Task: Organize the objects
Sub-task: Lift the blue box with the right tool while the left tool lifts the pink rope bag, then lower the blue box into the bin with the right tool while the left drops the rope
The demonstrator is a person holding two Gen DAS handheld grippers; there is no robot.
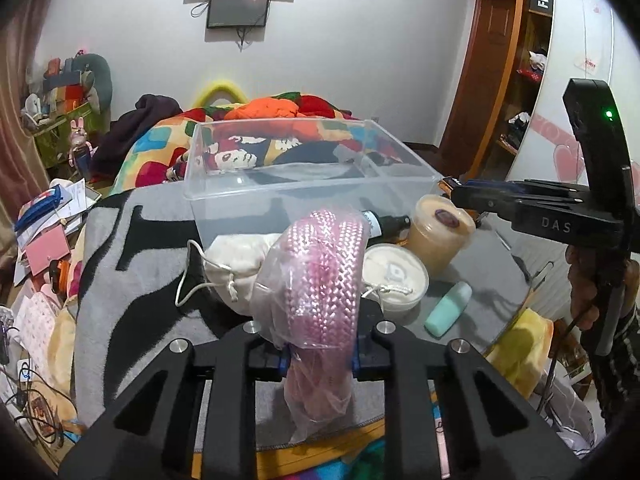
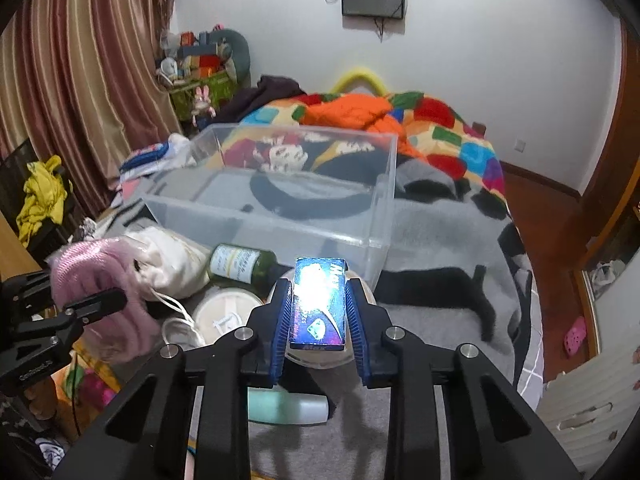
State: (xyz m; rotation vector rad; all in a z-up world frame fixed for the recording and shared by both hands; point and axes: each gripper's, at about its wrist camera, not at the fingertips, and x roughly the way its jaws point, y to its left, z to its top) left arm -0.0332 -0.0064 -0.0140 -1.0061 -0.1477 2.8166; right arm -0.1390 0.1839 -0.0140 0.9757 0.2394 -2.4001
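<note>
My left gripper (image 1: pixel 320 354) is shut on a clear bag of pink braided rope (image 1: pixel 324 276), lifted a little above the grey blanket. Behind it lie a white drawstring pouch (image 1: pixel 236 264), a dark green bottle (image 1: pixel 384 224), a white-lidded tub (image 1: pixel 394 280), a tan jar (image 1: pixel 440 236) and a mint tube (image 1: pixel 448 308). In the right wrist view my right gripper (image 2: pixel 318 312) is shut on a shiny blue box (image 2: pixel 318 304), held above the tub (image 2: pixel 224 312) and the bottle (image 2: pixel 244 266). A clear plastic bin (image 2: pixel 280 236) stands just beyond, with nothing in it.
The bin (image 1: pixel 304 196) sits on a grey and black blanket (image 2: pixel 440 240) with a colourful quilt (image 2: pixel 440 120) behind. Papers and cables (image 1: pixel 44 232) litter the left side. A wooden wardrobe (image 1: pixel 500 60) stands at the right, curtains (image 2: pixel 80 80) at the left.
</note>
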